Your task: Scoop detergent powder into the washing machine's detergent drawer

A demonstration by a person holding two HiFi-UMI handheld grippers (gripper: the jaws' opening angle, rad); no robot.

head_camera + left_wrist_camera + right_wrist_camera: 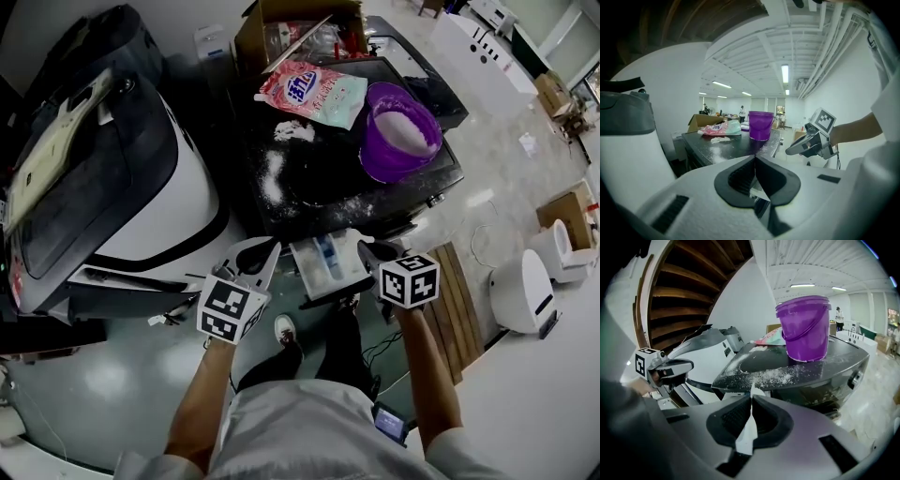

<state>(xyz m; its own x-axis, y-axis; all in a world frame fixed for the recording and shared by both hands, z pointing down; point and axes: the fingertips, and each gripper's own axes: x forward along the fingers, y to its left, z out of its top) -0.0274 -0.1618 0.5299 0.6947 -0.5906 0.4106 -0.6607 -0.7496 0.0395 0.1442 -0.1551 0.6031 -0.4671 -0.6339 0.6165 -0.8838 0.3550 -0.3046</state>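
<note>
1. Locate one purple bucket [378,165] standing upright at the right edge of the washing machine top [328,192]. Read its content as white powder [409,131].
2. Locate one pink-and-teal detergent bag [314,94] lying flat near the rear edge, just beside the bucket.
3. Note loose spilled powder [275,176] scattered from beside the bag toward the front edge.
4. Find one detergent drawer [307,272] pulled out below the front edge, open upward, with a blue part inside. Treat any powder in it as unreadable.
5. Count two hand-held grippers, one at each side of the drawer.
6. Read the left hand-held gripper [754,161] as pressed together, tips touching.
7. Read the right hand-held gripper [751,399] as pinching a thin white strip [746,434] that sticks out past the tips. Treat its identity as unreadable.
8. Count one cardboard box [251,39] behind the rear edge.
</note>
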